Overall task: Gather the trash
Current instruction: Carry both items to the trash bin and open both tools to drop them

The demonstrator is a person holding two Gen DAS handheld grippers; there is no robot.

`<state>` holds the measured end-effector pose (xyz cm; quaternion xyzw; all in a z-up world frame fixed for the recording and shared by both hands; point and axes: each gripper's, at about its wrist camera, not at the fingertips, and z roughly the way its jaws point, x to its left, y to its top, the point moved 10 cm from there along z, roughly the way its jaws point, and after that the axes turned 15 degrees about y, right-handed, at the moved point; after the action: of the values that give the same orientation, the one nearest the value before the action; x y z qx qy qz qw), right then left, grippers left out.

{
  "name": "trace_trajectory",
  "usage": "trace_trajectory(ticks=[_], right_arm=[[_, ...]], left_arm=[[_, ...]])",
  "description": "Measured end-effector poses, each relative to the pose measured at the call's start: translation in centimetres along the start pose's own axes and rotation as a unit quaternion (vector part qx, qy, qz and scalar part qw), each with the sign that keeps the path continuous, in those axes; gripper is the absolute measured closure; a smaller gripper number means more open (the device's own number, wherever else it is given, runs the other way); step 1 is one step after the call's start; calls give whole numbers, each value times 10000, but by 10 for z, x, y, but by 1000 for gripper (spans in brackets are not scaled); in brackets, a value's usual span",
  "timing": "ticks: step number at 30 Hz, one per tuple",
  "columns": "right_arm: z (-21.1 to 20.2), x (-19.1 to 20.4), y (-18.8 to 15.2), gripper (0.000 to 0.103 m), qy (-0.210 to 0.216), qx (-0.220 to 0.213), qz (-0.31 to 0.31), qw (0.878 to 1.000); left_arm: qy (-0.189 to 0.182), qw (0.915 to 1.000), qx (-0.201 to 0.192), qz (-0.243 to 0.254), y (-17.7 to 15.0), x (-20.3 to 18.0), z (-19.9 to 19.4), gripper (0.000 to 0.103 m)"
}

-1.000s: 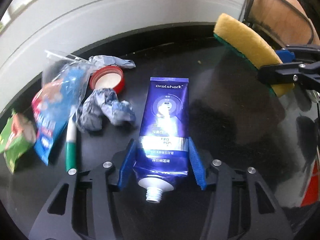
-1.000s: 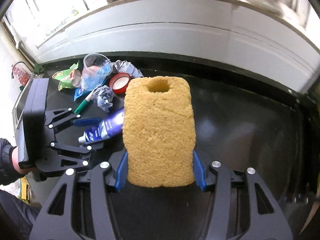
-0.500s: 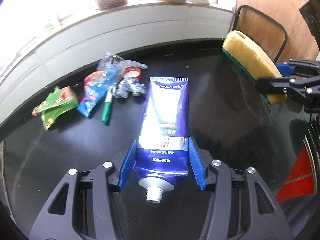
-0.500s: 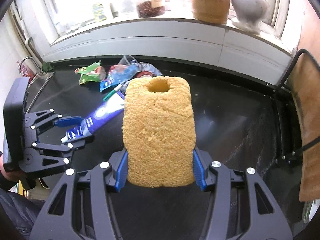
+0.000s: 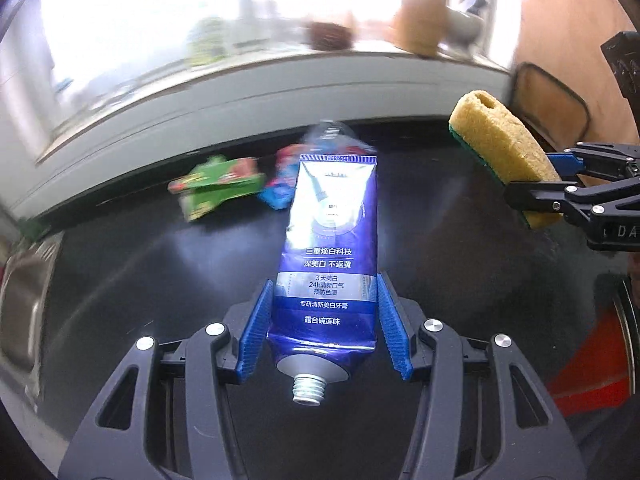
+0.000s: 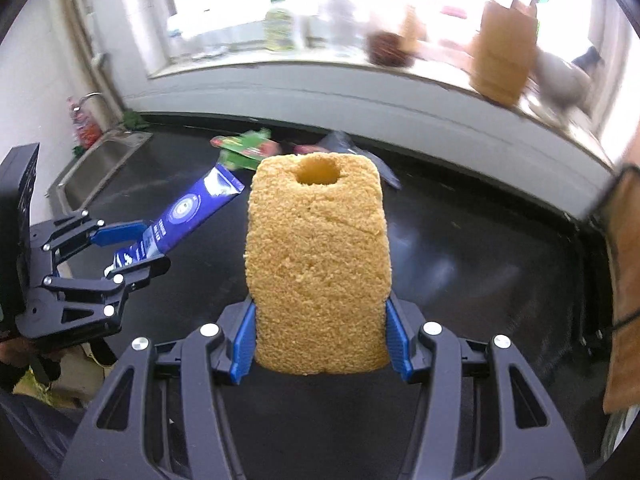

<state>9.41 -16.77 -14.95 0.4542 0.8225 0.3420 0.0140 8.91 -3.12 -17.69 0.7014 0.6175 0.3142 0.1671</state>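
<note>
Change log, my feeds. Left gripper (image 5: 324,328): I have raised it, with the toothpaste tube (image 5: 330,248) clamped, clear of the black countertop (image 5: 160,264); tube formerly lay flat. Trash pile (green wrapper (image 5: 216,186) the plainest piece) now sits farther off, smaller, blurred. Right gripper (image 6: 320,344): likewise lifted with the sponge (image 6: 318,264); window sill (image 6: 360,76) and sink (image 6: 100,164) newly in view.

Countertop (image 6: 460,240) open ahead — wrappers (image 5: 218,184) crowd the back wall (image 5: 240,96)
</note>
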Motion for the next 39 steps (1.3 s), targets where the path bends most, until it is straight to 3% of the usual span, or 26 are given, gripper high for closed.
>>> trace_trajectory(ticks=[6,10,13,16,19,23,25,29,32,39], right_arm=[[55,102,28,50,703,165,-716,9948],[96,182,31,50,1237,394,-1197,9843],[133,254,23,49,1725,699,-1571,9699],[163,322,5,50,2132,1028,-1928,9523],[196,391,-25,49,2552,1487,-2273,9280],[234,460,-67,49,2812,2070,-2644,8990],[258,491,-90,49,2878,2410,-2740,8854],[302,525,-120,49,2786,2864,-2807,8727],[329,541,-133,49,2675,3070,-2812,8690],[368,561,-138,47,2503,3220,-2909,8655]], left_arm=[[837,9930,149,-819,-48,100,-27,52],[1421,9791,393,-1403,-100,168,-46,52],[1921,9614,693,-1844,-156,222,-62,52],[2188,9451,953,-2232,-205,256,-74,52],[2447,9238,1266,-2661,-264,287,-83,52],[2547,8956,1653,-3252,-341,317,-83,52],[2517,8855,1793,-3470,-375,329,-77,52],[2478,8716,1929,-3765,-420,348,-59,52],[2413,8654,2043,-3888,-447,361,-40,52],[2306,8614,2083,-4019,-482,378,-16,51]])
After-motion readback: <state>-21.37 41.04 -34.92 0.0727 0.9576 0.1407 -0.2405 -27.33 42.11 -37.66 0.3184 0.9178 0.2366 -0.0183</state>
